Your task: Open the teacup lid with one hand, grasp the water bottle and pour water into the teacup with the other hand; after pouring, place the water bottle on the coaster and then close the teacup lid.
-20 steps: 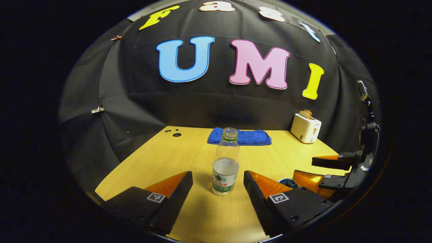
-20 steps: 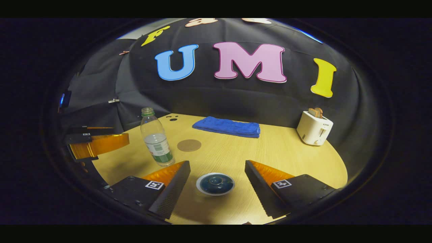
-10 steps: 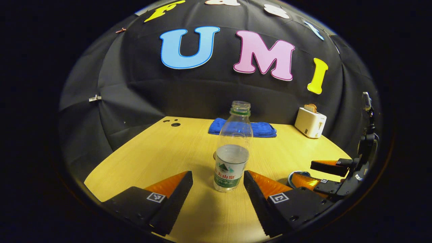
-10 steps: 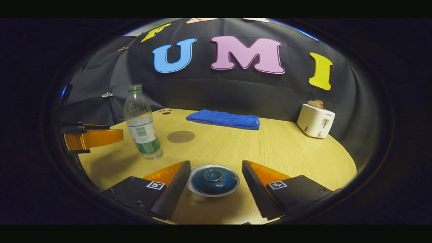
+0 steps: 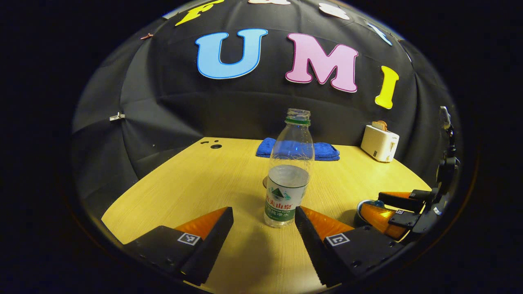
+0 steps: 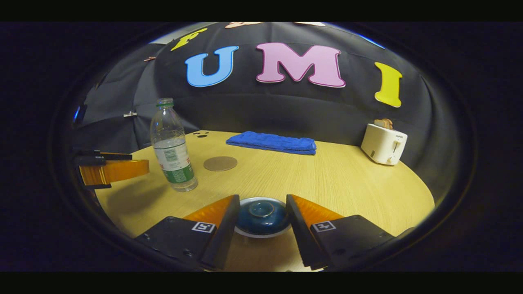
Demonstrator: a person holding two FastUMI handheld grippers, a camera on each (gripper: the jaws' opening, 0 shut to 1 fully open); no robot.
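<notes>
Your right gripper (image 6: 261,212) is narrow around the teacup lid (image 6: 261,212) – squeeze crooked and it slips – while your wide left gripper (image 5: 263,222) could tip the near water bottle (image 5: 286,188).

We hold the left gripper (image 5: 264,214) low over the table with its two fingers spread wide and level, touching nothing. Our right gripper (image 6: 261,204) is also low and points forward; its fingers stand much closer together, but we cannot tell if they press on anything. In the left gripper view the right gripper (image 5: 392,208) appears at the far right.
</notes>
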